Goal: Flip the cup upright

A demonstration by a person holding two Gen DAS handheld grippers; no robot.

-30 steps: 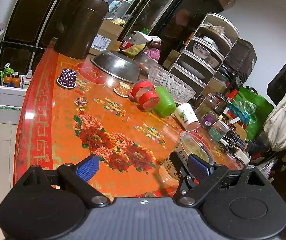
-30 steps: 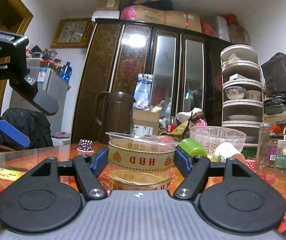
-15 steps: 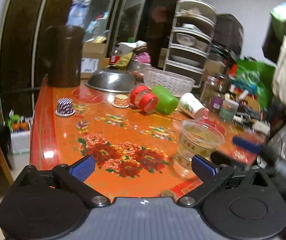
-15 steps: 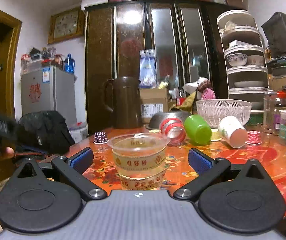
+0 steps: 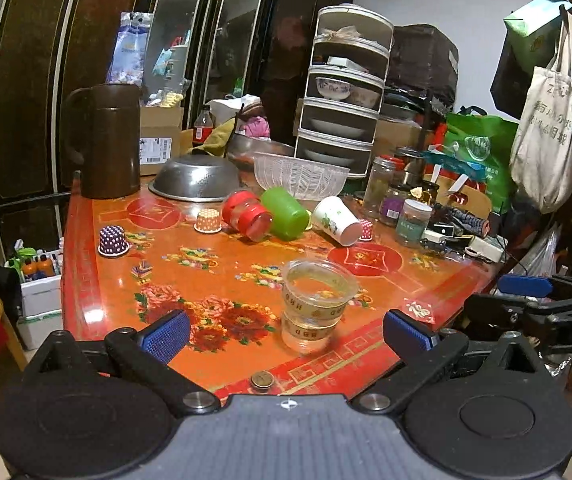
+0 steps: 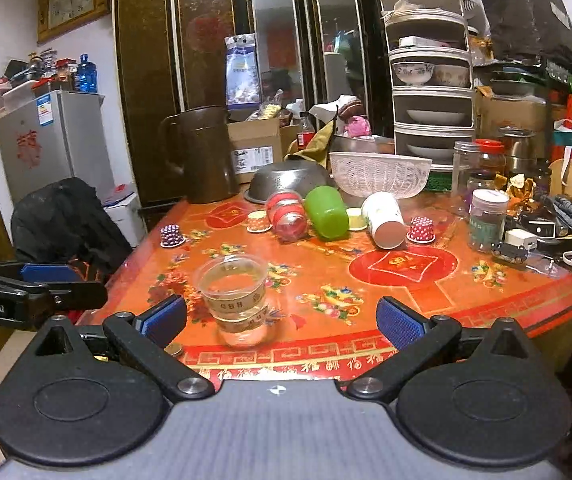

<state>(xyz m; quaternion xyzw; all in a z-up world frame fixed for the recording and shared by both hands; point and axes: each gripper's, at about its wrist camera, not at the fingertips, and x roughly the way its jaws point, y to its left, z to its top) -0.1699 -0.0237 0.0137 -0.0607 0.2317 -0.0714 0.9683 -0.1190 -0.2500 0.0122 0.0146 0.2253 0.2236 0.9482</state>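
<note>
The clear cup stands mouth-up near the front edge of the table, with the printed band round its middle and a coin lying just in front of it. It looks to me like the flip is done, since the rim is on top and the base sits flat on the glossy cloth.

Both tongs are wide open and hold nothing. The left gripper hangs back off the table edge with the cup between and beyond its blue pads, not touching. The right gripper sits likewise, the cup just ahead of its left pad, apart from it.

That cup looks thin, see-through plastic: I'd judge it very light, springy in the wall and easy to dent or squeeze out of round. The smooth sides and the shiny table would let it skid or tip at a nudge. If it needs taking again, I'd grip across the banded middle, gently, where the wall is stiffer than at the flared lip, and keep clear of the rim.

Further back lie a red jar, a green cup and a paper cup, all on their sides, well apart from the clear one
</note>
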